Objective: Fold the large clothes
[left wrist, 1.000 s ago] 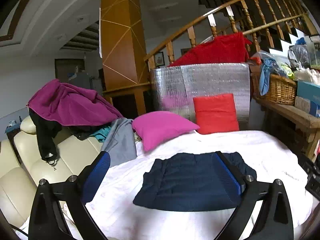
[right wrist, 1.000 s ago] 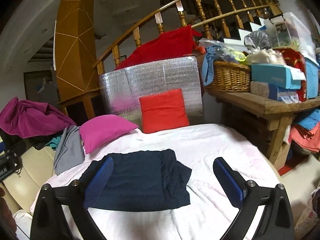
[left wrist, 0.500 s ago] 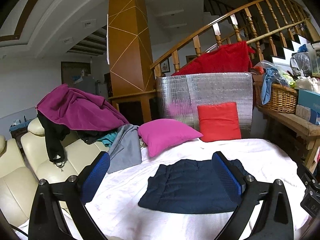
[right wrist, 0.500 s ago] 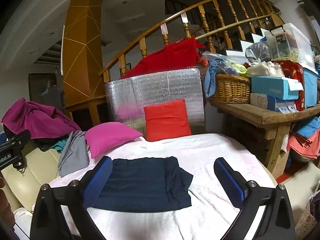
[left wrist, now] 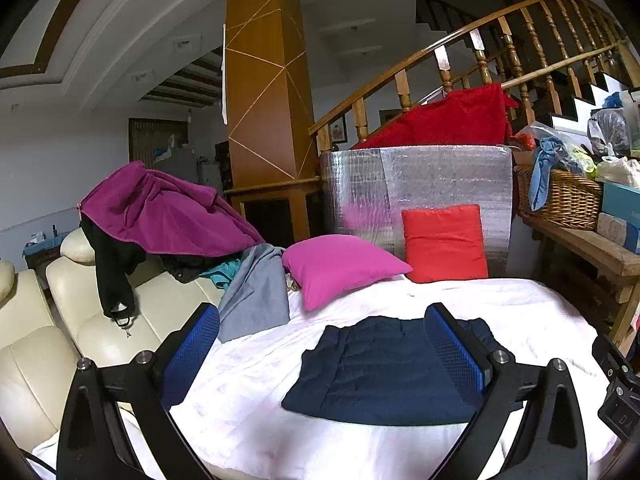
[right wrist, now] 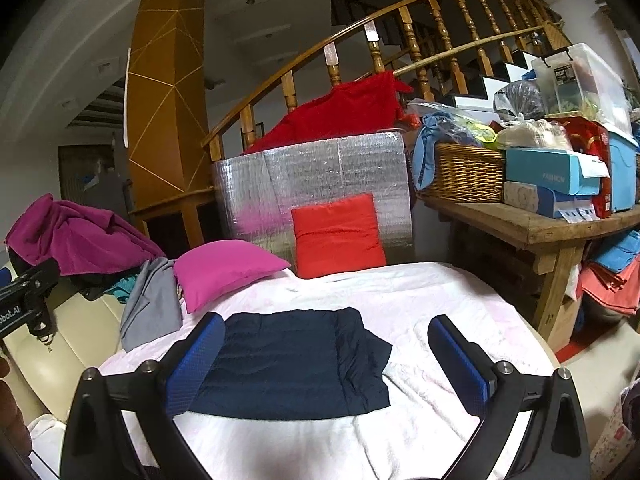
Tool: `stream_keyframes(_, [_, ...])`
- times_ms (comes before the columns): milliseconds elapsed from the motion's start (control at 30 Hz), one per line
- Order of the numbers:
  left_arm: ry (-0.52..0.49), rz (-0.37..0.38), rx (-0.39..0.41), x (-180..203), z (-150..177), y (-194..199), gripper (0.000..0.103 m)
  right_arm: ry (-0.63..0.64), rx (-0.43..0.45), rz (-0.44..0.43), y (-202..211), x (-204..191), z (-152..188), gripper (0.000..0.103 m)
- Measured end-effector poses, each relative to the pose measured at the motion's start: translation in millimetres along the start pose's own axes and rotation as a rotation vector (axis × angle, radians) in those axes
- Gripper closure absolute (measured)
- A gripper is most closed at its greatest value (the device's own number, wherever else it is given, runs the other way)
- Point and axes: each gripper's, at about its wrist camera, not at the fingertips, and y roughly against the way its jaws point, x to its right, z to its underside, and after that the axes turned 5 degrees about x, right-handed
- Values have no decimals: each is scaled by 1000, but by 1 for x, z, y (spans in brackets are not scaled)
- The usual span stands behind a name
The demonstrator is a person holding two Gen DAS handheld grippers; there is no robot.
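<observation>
A dark navy garment (left wrist: 384, 372) lies folded into a flat rectangle on the white bedsheet (left wrist: 520, 312); it also shows in the right wrist view (right wrist: 296, 364). My left gripper (left wrist: 320, 344) is open and empty, held above the near edge of the bed, back from the garment. My right gripper (right wrist: 326, 354) is open and empty too, above the near side of the garment. A grey garment (left wrist: 256, 296) drapes over the bed's left edge.
A magenta pillow (left wrist: 340, 264) and a red pillow (left wrist: 444, 242) sit at the back of the bed. A cream sofa (left wrist: 100, 328) with a purple coat (left wrist: 160, 212) stands left. A wooden bench (right wrist: 540, 228) with a basket (right wrist: 464, 172) and boxes stands right.
Both grippers have pulled back and risen away from the folded navy garment, which now looks smaller and farther. Both stayed open.
</observation>
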Motion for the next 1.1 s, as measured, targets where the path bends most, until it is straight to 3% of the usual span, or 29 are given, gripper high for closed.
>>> stream_keyframes(1100, [18,-4,-16,-12,3,-2,1,19,-28,-28,-3,-15,7,0])
